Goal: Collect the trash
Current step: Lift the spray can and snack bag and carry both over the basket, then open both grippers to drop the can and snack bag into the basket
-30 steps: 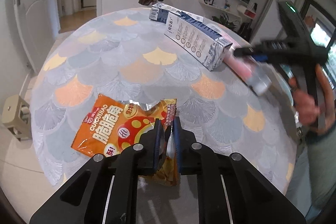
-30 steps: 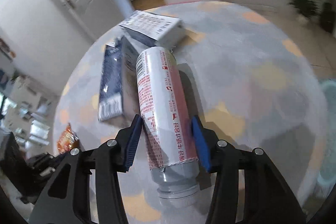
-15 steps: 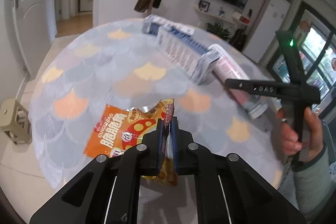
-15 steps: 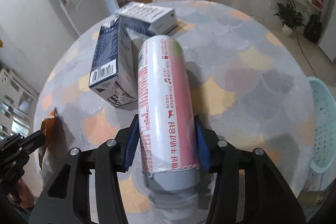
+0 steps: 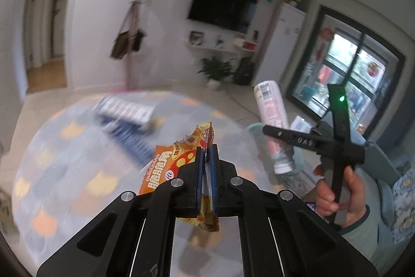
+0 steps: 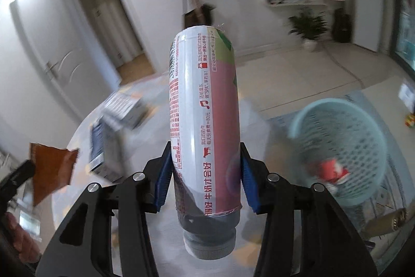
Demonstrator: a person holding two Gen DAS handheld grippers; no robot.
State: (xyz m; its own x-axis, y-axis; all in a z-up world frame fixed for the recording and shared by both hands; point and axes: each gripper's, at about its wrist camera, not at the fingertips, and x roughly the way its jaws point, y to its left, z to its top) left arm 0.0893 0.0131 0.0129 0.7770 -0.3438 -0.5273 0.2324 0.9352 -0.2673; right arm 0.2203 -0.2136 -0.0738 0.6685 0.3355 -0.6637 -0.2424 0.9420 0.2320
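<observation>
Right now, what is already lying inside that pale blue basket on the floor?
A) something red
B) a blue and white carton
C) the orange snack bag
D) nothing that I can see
A: the right wrist view shows something red inside the pale blue basket, too blurred to name. The orange snack bag is pinched in the left tool, and the cartons lie on the table.

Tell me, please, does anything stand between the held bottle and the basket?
Nothing visible does. The bottle sits in the right tool, and the basket lies open lower right, with only floor and table edge between.
</observation>
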